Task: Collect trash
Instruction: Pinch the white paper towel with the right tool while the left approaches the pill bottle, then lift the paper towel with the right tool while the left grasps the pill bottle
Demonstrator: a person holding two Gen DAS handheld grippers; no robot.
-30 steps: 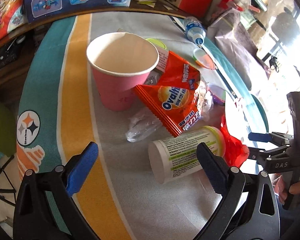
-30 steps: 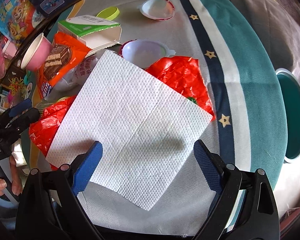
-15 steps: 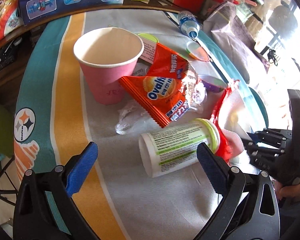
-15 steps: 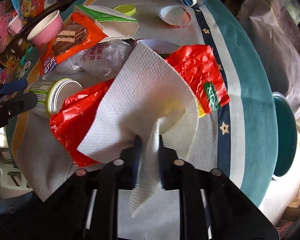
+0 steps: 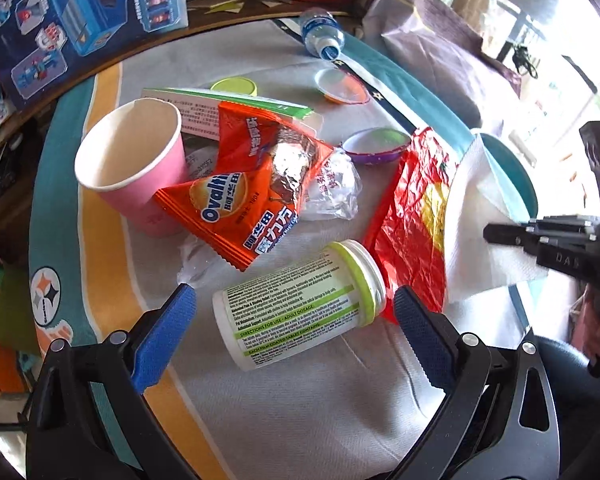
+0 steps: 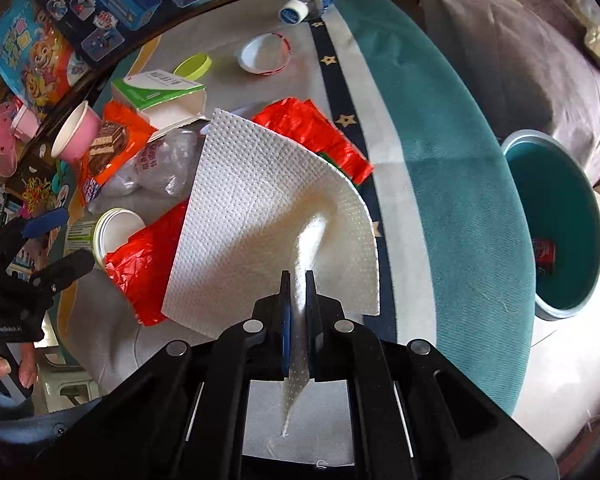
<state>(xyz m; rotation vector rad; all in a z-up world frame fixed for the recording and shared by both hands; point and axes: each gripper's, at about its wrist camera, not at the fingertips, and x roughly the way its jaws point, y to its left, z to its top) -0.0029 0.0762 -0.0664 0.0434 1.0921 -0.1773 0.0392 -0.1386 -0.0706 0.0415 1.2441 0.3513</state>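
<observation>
At nine o'clock in the right wrist view, the left tongs (image 6: pixel 54 236) point steeply down with jaws spread wide and nothing between them, just above a white plastic pill bottle with a lime-green rim (image 5: pixel 300 300) lying on its side on the cloth-covered surface (image 5: pixel 300 412). At the centre, the right tongs (image 6: pixel 297 280), also pitched steeply down, are clamped on a fold of the white embossed paper towel (image 6: pixel 260 208), which drapes over a crumpled red foil wrapper (image 6: pixel 144 256). A teal round bin (image 6: pixel 560 224) sits at three o'clock.
</observation>
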